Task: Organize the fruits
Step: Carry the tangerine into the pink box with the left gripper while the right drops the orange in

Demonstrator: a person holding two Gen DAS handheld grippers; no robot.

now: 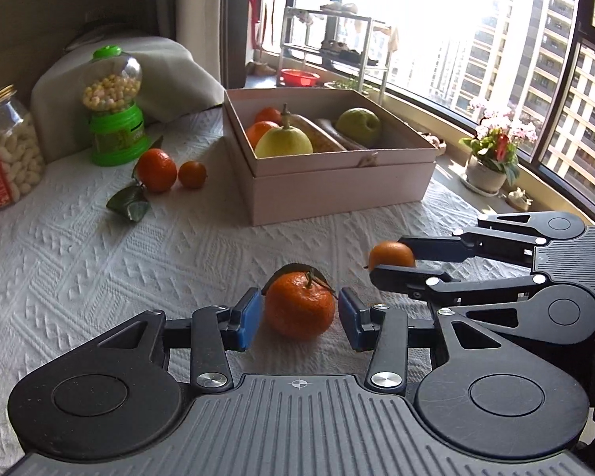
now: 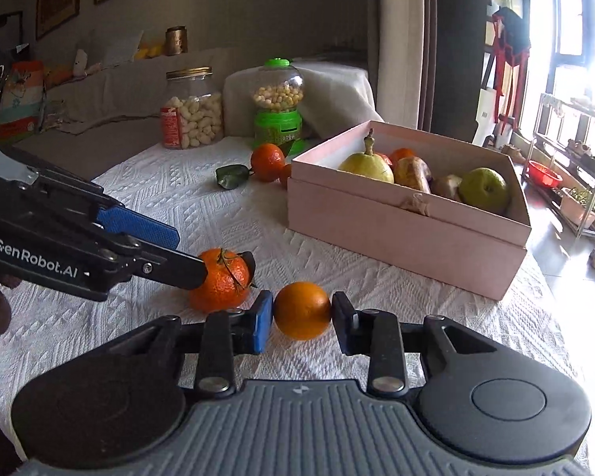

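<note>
At nine o'clock in the left wrist view stood a glass jar (image 1: 8, 150) of pale snacks, then a green candy dispenser (image 1: 113, 107), both on the white-clothed counter (image 1: 99, 277). Just ahead of the dispenser lay two loose tangerines (image 1: 156, 169), the smaller at three o'clock of the larger, with a detached leaf (image 1: 130, 202) close by.

At six o'clock the left tool (image 1: 299, 319) was released, its blue pads (image 1: 248, 319) standing either side of a leafy tangerine (image 1: 299, 303) that rested on the cloth; a sliver of gap showed on each side, so nothing was gripped yet. Toward twelve o'clock sat the pink box (image 1: 337, 182), already holding a pear, a green apple, oranges and some brownish pieces (too shaded to name).

At three o'clock the right tool (image 1: 392, 263) was clenched on a small orange (image 2: 302, 310), which hung just clear of the cloth in its own view.

The risks looked plain. The two tools were close together, so lifting both at once could knock one against the other and jar the small orange loose. The leafy tangerine sat slightly off-centre, nearer the left pad; closing unevenly could roll it away. Its stem and leaf could also catch a pad. The box was fairly full, so a dropped fruit might bounce off the pear or rim.
</note>
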